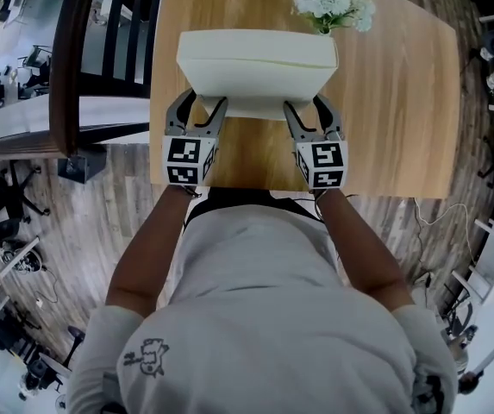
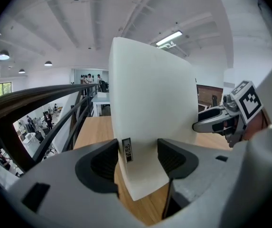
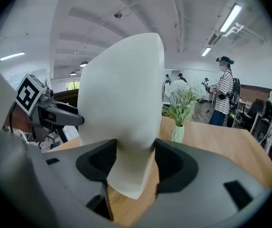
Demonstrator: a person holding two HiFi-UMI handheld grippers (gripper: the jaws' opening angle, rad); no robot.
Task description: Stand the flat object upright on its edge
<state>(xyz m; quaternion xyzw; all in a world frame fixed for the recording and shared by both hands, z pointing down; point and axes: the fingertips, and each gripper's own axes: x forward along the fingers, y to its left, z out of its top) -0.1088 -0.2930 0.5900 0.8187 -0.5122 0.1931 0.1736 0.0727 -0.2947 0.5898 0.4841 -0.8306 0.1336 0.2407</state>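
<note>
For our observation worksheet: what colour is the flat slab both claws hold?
Plain cream-white; the slab shows best in the head view.

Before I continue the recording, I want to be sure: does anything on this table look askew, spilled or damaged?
Nothing looks spilled or damaged. The white slab is held up from the wooden table by the left tongs and right tongs, not lying flat. The vase of flowers behind it stands upright.

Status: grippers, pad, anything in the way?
Left gripper, right gripper both shut on white pad. Pad held over table. Flower vase beyond it, right side.
</note>
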